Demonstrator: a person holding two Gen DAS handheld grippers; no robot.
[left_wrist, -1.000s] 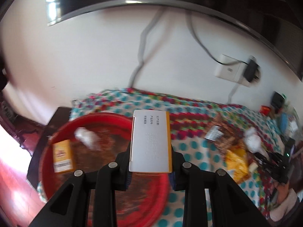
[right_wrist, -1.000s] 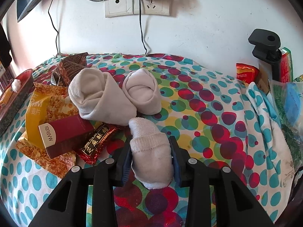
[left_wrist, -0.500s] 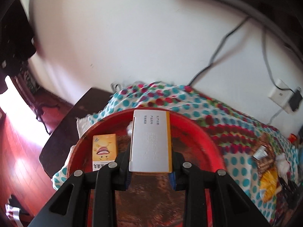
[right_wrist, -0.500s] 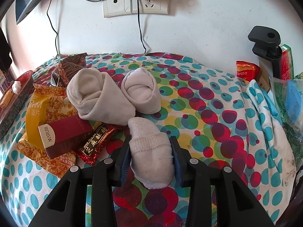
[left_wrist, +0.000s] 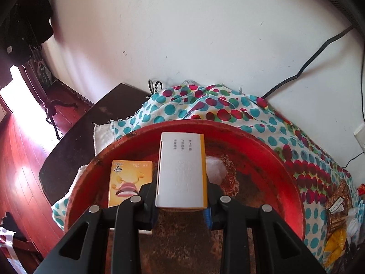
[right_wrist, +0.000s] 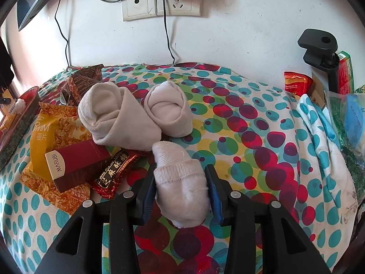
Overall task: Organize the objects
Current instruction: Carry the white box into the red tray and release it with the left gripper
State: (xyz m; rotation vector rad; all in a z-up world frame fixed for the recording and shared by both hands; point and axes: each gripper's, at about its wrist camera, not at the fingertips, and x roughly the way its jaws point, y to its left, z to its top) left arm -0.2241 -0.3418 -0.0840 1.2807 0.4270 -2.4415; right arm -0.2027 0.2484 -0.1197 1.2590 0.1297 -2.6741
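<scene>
Polka-dot cloth over the worktop against a white wall, left hand-held gripper pinching a white box above a red tray, right hand-held gripper clamping a rolled sock on the cloth.

Matt card box, worn glossy red tray — knitted cloth sock, printed tablecloth.

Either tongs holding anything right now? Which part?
Left tongs clamp the white box by its long sides, near end, over the red tray. Right tongs pinch the rolled sock across its middle.
</scene>
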